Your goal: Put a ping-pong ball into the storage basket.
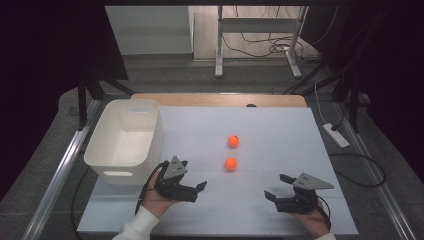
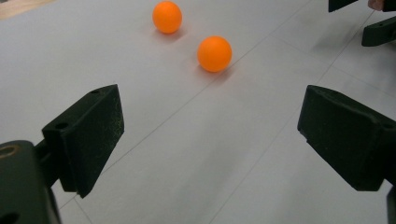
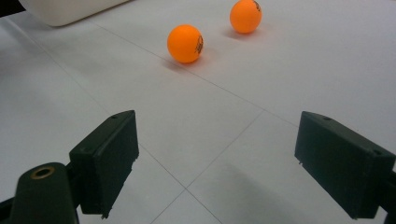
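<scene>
Looking down in the high view: two smooth orange balls sit mid-worktop, near ball [image 1: 230,164] just in front of far ball [image 1: 233,141], close but apart. White matte worktop [image 1: 280,125] has faint seam lines. White plastic bin [image 1: 125,140], rounded corners, moulded handle slot, stands at the left edge. Left gripper [image 1: 195,189] and right gripper [image 1: 276,187] rest low at the near side, each in a hand, jaws spread, nothing between them.

Left gripper view: blocky black jaws with flat, slightly scuffed pads, wide apart, empty. Both balls lie ahead, glossy, round, soft shadows under them.

Right gripper view: same angular black jaws, released, holding nothing. Near ball shows dark printed lettering; bin's rounded base corner is at top left.
</scene>
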{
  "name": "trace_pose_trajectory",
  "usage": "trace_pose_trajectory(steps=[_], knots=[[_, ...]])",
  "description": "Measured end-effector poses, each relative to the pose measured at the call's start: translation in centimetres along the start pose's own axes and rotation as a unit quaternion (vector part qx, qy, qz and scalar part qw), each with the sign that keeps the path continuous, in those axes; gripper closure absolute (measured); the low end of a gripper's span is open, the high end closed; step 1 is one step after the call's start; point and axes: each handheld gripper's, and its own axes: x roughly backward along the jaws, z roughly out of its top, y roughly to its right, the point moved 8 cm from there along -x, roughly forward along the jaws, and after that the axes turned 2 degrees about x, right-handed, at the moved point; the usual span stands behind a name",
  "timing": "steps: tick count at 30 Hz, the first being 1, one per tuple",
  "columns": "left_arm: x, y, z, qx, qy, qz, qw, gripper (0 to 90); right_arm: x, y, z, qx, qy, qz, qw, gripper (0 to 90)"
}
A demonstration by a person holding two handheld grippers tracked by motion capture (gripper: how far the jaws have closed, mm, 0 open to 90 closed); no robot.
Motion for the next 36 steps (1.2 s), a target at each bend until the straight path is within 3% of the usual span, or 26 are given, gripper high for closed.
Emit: trace_pose_trajectory(steps=[5,10,18,25,36], knots=[[-0.7,0.1,0.6,-0.011,-0.003,0.000,0.9999,8.1,-0.1,-0.2,0.0,0.001,-0.003,0.000,1.0000,13.2],[-1.6,0.1,1.0,-0.012,-0.007,-0.006,0.9999,8.2,0.2,0.0,0.3,-0.011,0.011,-0.004,0.9999,13.2],[-2.6,0.3,1.9,-0.020,-0.018,-0.007,0.9996,8.2,0.1,0.0,0.0,-0.008,0.001,-0.008,0.9999,13.3],[-3.5,0.5,2.8,-0.019,-0.019,-0.011,0.9996,8.2,0.2,-0.3,0.2,-0.016,0.009,0.001,0.9998,13.7],[-5.8,0.8,3.1,-0.020,-0.039,-0.019,0.9989,8.3,0.2,-0.1,0.0,-0.008,0.002,-0.003,1.0000,13.6]])
